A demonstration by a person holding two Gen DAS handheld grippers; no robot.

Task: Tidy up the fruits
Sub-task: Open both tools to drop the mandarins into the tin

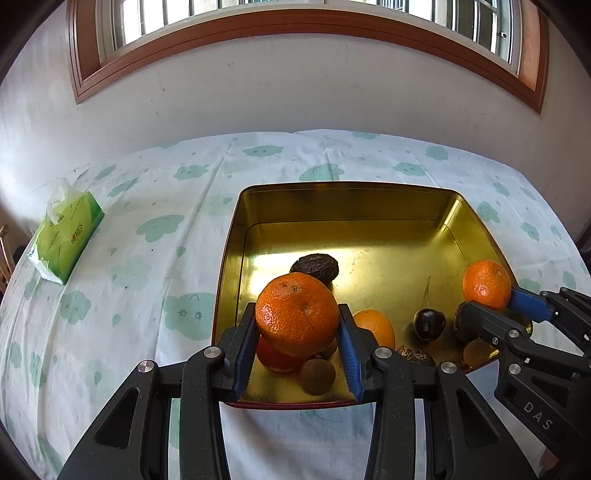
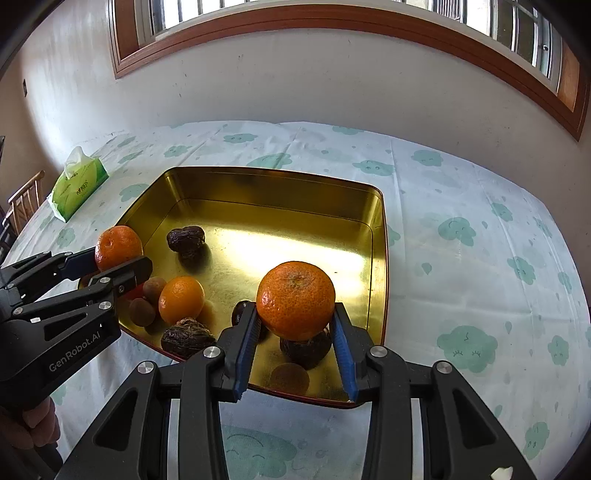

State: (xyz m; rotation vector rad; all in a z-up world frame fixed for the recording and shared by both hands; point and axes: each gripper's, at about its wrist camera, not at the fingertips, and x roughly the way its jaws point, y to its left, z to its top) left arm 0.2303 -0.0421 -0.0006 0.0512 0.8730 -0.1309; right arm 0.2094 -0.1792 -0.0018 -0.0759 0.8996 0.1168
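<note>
A white wall (image 1: 295, 92) carries a wood-framed window (image 1: 295, 22), bright with daylight. The desk (image 1: 110, 258) wears a cloud-print cloth. A wooden chair (image 2: 26, 199) stands at left.

Left gripper (image 1: 297, 325), right gripper (image 2: 295, 317): both clamped.
</note>
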